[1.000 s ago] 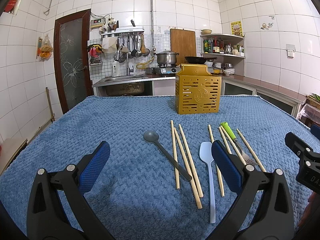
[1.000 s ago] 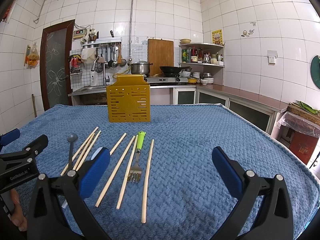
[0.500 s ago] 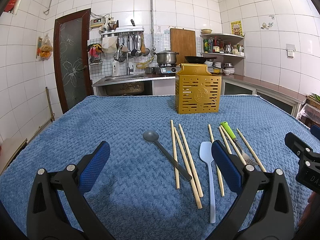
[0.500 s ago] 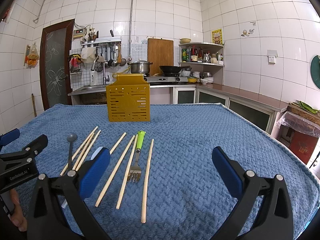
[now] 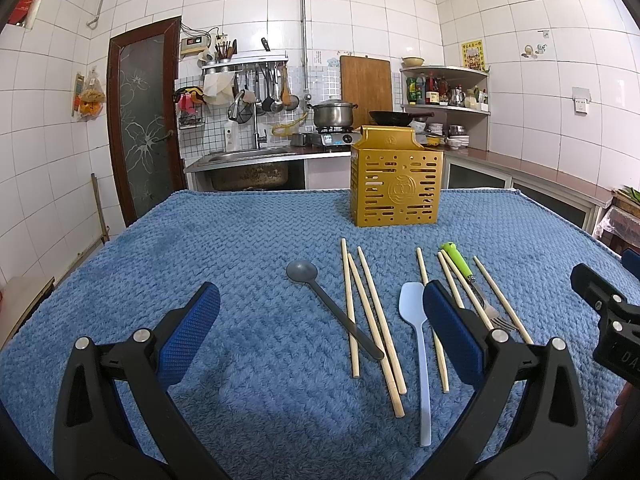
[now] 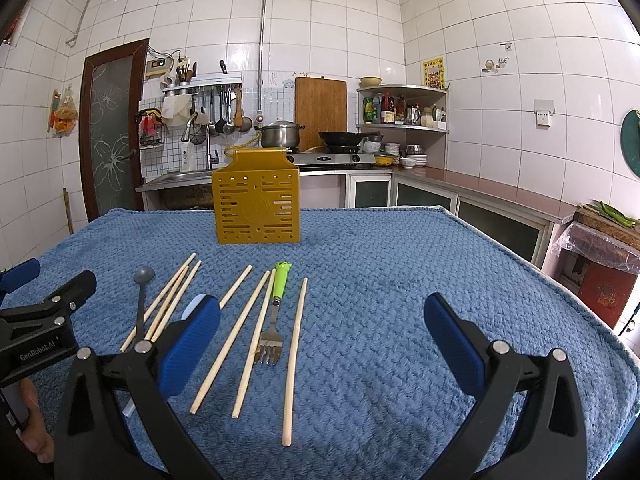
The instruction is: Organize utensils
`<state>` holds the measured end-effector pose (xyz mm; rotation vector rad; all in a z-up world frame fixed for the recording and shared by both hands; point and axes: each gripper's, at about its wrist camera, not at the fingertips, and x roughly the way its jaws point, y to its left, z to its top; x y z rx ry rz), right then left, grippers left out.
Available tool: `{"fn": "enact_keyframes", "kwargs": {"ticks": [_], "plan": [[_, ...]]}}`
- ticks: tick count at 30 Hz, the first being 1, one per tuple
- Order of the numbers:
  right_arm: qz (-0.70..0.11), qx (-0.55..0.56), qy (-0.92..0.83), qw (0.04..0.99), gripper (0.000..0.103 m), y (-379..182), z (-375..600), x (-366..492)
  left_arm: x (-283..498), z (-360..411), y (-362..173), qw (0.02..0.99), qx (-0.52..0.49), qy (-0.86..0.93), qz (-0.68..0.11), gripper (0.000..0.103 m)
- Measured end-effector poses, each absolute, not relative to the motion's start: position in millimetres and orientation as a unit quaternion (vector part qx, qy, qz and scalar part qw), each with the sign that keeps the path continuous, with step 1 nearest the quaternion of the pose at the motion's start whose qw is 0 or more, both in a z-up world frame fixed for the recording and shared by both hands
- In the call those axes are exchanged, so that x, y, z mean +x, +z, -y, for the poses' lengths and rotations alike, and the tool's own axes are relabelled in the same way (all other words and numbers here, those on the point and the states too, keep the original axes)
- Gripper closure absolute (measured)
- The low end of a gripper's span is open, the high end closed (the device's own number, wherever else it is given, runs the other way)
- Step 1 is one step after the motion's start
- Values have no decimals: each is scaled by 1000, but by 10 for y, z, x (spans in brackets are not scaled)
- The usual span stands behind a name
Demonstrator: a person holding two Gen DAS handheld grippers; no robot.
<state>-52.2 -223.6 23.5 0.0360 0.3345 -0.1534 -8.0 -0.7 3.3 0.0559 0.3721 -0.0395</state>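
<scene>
A yellow slotted utensil holder point(image 5: 397, 182) point(image 6: 257, 208) stands upright at the far middle of the blue cloth. In front of it lie a dark grey spoon point(image 5: 332, 305) point(image 6: 141, 300), a pale blue spoon point(image 5: 420, 356), a green-handled fork point(image 5: 466, 276) point(image 6: 275, 308) and several wooden chopsticks point(image 5: 370, 316) point(image 6: 294, 356). My left gripper point(image 5: 320, 332) is open and empty, above the cloth near the spoons. My right gripper point(image 6: 320, 344) is open and empty, to the right of the fork.
The blue textured cloth point(image 5: 224, 248) point(image 6: 420, 272) covers the whole table. Behind it are a sink, a stove with a pot, and a corner shelf. The right gripper's body point(image 5: 608, 316) shows at the left view's right edge; the left gripper's body point(image 6: 36, 328) shows at the right view's left edge.
</scene>
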Motion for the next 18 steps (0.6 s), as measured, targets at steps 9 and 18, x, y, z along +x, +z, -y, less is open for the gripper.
{"fn": "enact_keyframes", "kwargs": {"ticks": [9,18], "plan": [[-200,22,-64,977,4,372,2360,-198,136,51,169,973,49,-4,-227,5],[-306,-2,-52,950,4,193,2384,622,838,-141,180,948,18,-35,-317,5]]}}
